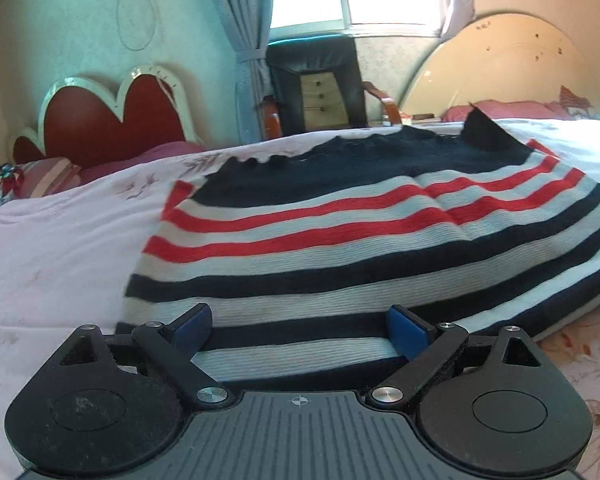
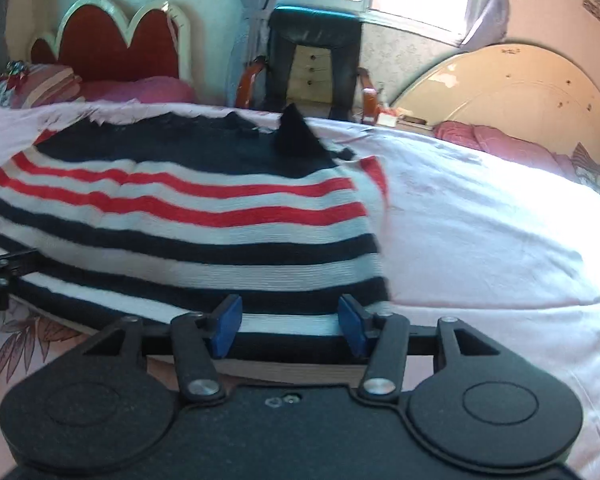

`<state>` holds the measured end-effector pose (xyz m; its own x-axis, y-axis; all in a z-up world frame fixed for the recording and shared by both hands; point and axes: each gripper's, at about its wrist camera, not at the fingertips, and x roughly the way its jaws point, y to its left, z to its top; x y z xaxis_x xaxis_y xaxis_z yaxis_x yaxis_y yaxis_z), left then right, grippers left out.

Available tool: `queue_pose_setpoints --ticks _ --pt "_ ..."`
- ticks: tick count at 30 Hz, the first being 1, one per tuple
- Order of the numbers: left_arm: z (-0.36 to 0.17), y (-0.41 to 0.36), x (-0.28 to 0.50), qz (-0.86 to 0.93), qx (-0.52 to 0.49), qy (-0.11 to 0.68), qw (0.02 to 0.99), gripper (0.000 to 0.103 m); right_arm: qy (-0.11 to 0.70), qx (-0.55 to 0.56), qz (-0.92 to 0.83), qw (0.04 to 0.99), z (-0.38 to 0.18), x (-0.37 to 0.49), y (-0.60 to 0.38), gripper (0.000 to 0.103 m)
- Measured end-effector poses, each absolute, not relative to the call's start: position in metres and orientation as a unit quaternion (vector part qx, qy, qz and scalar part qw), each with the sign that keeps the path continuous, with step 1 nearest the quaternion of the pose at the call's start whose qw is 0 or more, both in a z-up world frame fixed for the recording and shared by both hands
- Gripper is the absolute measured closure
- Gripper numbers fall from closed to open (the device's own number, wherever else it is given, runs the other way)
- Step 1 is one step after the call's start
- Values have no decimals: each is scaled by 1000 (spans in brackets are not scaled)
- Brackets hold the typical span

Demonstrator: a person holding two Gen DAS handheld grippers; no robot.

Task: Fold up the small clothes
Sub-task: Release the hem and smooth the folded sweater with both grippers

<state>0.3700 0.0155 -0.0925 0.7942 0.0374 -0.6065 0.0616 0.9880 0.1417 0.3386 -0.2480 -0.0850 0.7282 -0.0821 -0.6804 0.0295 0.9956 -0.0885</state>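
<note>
One bed (image 1: 60, 248), covered in a pale floral sheet, is taken as the landmark. A striped sweater (image 1: 340, 232) in navy, white and red is spread flat across the bed's middle, its navy part toward the far edge. Beyond the bed a dark armchair (image 1: 316, 80) is seen under the window. At the bed's near edge, the left gripper (image 1: 300, 334) and the right gripper (image 2: 290, 330) are each held with jaws apart, the sweater's hem lying between their blue pads.
</note>
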Motion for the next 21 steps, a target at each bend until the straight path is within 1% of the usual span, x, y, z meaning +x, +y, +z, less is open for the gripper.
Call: queue_pose_setpoints --ticks 2,4,5,6,7,8,9,14,16,18,20,21 --pt "-94 31 373 8 50 332 942 10 375 -14 -55 925 -87 345 -268 50" --pt "-96 38 376 11 34 337 941 10 390 6 -40 920 -95 351 -277 50" --pt "-98 38 377 11 32 341 940 9 396 10 -29 918 -98 352 -278 56" --pt "-100 38 378 12 32 343 939 8 402 13 -15 916 -100 353 -277 69" --pt "-101 37 379 12 33 343 939 8 405 13 -8 914 -101 352 -276 75" --pt "-101 38 379 13 33 344 938 8 410 9 -9 912 -101 350 -275 89" --pt "-100 38 379 17 32 346 938 7 412 2 -14 911 -99 346 -275 96" --pt "-104 47 376 23 37 351 936 7 426 -25 -35 904 -103 337 -271 96" --pt "-99 43 376 29 44 354 934 7 410 -31 -59 910 -94 335 -266 90" --pt "-91 35 373 26 48 345 937 8 375 -34 -61 925 -80 327 -259 80" --pt "-89 26 372 15 46 343 938 7 367 -31 -34 929 -77 326 -248 75" --pt "-92 22 374 13 46 347 937 7 371 -33 -21 928 -79 329 -241 70"
